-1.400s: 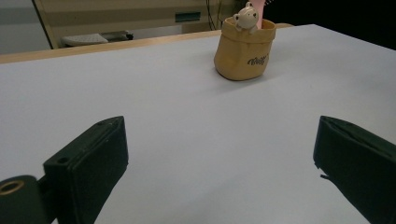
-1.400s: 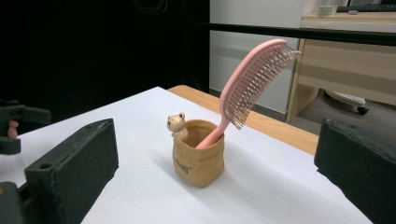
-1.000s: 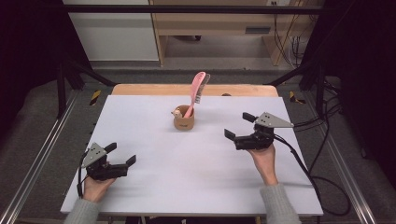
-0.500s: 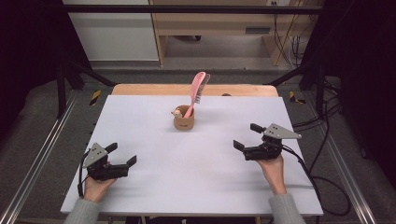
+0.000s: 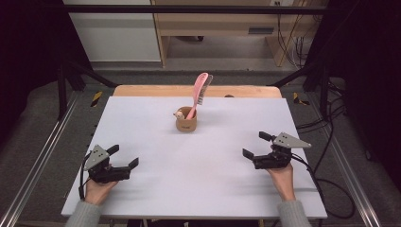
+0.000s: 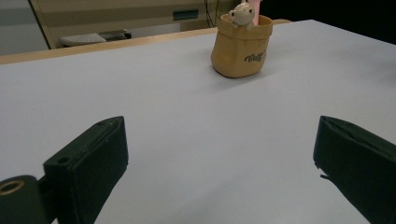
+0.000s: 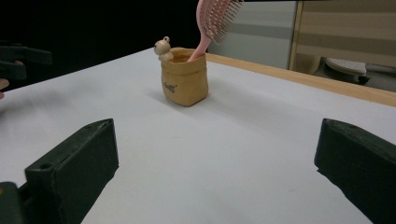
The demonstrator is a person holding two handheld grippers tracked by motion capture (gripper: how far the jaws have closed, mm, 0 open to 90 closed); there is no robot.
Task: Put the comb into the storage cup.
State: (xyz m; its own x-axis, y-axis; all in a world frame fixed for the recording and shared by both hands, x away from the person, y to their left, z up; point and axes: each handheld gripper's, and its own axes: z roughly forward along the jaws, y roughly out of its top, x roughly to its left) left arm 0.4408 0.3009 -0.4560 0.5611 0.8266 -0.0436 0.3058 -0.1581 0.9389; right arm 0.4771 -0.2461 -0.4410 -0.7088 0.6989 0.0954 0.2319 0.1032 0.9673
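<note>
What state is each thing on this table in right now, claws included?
Pink hairbrush: standing handle-down in the holder, leaning, bristle head up.
Tan holder: upright on the white table, a small bear figure on its rim.
Left gripper: fingers open, holding nothing.
Right gripper: fingers open, holding nothing.

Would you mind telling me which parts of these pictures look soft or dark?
High view: the room around the white table is very dark. Left gripper view: the tan pouch is fairly sharp, the near jaws soft. Right gripper view: the pink brush is slightly blurred against a black left background.
</note>
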